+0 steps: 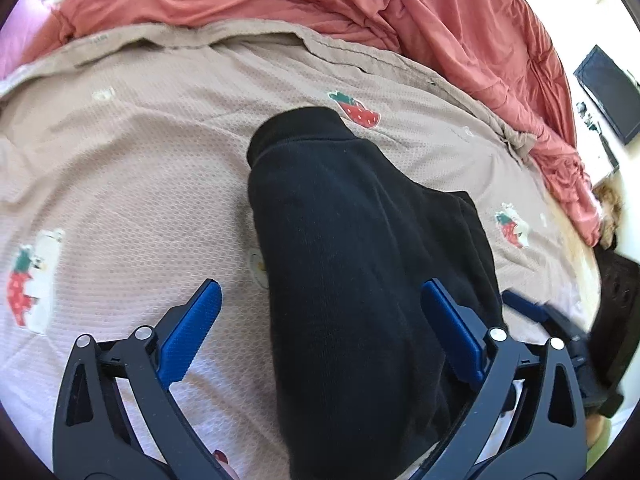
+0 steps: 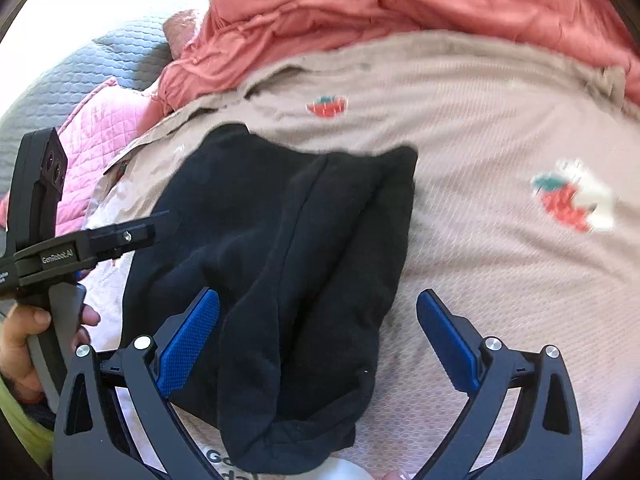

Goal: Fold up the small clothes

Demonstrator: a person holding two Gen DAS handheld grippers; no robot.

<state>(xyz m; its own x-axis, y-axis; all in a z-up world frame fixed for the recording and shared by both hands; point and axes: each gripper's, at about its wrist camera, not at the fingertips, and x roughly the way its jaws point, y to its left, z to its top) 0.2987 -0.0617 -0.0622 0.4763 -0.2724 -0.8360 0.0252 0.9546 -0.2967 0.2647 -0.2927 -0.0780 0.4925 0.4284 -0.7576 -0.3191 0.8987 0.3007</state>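
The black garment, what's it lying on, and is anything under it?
The black garment lies on a beige strawberry-print blanket. In the left wrist view a small pale patch pokes out from its edge. Whatever else lies beneath is covered.

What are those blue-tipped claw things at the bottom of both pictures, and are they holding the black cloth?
They are hand-held claws, one in each of a person's hands, each with a camera looking along its two fingers. One picture comes from the left claw, the other from the right claw. In the right view you can also see the person's hand gripping the other tool. A black garment, partly folded, lies on a beige strawberry-print blanket, with a rumpled coral quilt behind it. Both claws stand open; neither holds anything.
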